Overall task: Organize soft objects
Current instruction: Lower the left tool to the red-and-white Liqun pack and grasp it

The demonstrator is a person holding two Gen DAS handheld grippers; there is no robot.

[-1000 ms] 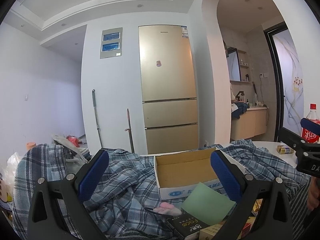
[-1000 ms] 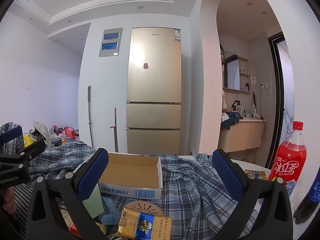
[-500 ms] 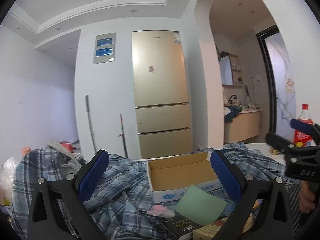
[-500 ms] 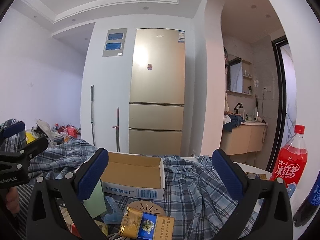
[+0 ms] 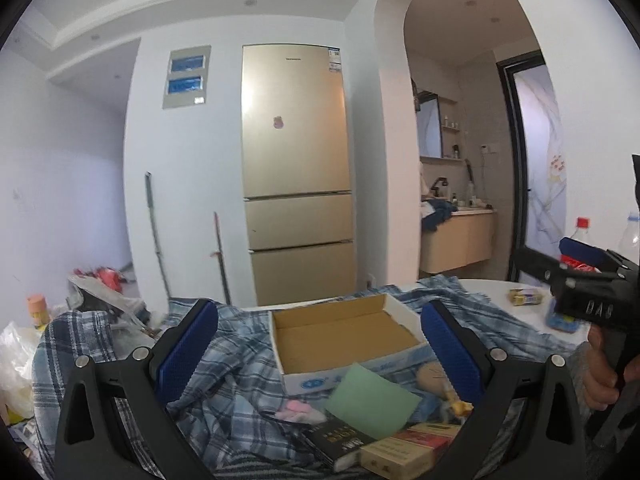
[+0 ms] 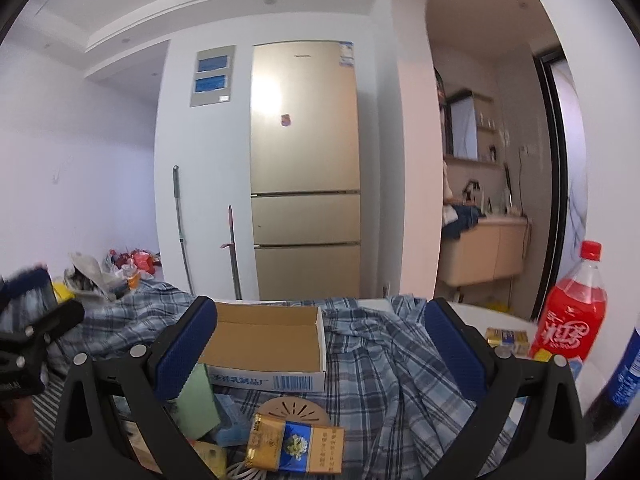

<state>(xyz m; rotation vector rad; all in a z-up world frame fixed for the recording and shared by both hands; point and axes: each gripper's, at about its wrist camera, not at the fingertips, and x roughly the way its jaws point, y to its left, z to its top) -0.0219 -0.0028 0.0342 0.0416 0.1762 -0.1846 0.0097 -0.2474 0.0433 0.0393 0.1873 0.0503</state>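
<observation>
The left gripper (image 5: 318,344) is held above the table with its blue-padded fingers (image 5: 188,348) spread wide apart and nothing between them. Straight ahead of it, framed by the two fingers, sits an open cardboard box (image 5: 344,336) with a bare brown floor. Just below the box and nearer the gripper lie a green sheet (image 5: 370,398), a small pink soft thing (image 5: 298,411), a black book (image 5: 340,442) and flat cigarette packs (image 5: 404,450). All of this rests on a crumpled blue plaid cloth (image 5: 232,368) that spreads out to the gripper's left and beyond the box.

The right gripper (image 6: 320,346) is likewise wide open and empty, its blue fingers (image 6: 450,344) well apart. Between them, slightly to its left, is the same cardboard box (image 6: 264,344); directly below its centre lie a round tan disc (image 6: 294,412) and a gold and blue pack (image 6: 296,446). The plaid cloth (image 6: 392,364) fills the space ahead and to the right. Farther right, past the right finger, stand a red drink bottle (image 6: 570,308) and a dark bottle with a blue label (image 6: 622,384) on the white table (image 6: 504,320). Far behind everything stands a gold fridge (image 6: 304,168) against the wall.

The right gripper also shows at the right edge of the left view, gripped by a hand (image 5: 600,368).
</observation>
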